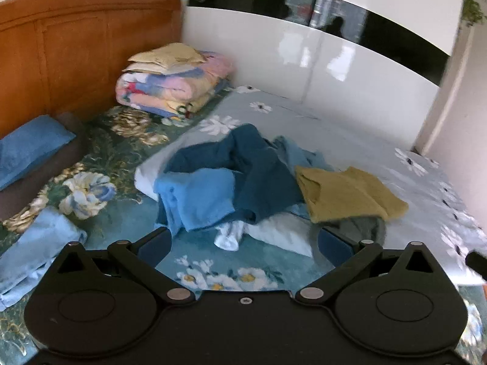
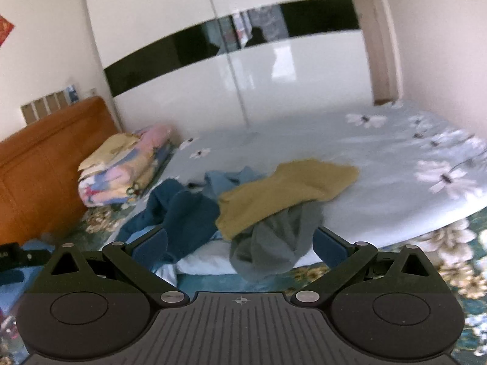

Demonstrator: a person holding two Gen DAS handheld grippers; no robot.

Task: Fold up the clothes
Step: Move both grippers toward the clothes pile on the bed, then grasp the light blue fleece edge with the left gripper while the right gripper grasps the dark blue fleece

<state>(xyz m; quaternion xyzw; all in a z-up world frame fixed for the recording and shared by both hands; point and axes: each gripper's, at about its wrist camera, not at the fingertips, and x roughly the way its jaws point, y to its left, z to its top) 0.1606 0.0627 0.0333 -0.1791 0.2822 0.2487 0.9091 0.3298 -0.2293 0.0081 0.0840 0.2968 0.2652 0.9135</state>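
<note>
Hovering both claws, left claw (image 1: pixel 243 243) and right claw (image 2: pixel 240 240), spread wide and empty over the bed (image 2: pixel 380 182), we face a rumpled heap of clothes (image 1: pixel 243 179), mustard cloth (image 2: pixel 283 188) lying topmost, seemingly to choose a piece.

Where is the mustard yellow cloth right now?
The mustard yellow cloth lies at the right of the clothes pile on the bed, over a grey garment and beside the dark blue garment.
</note>
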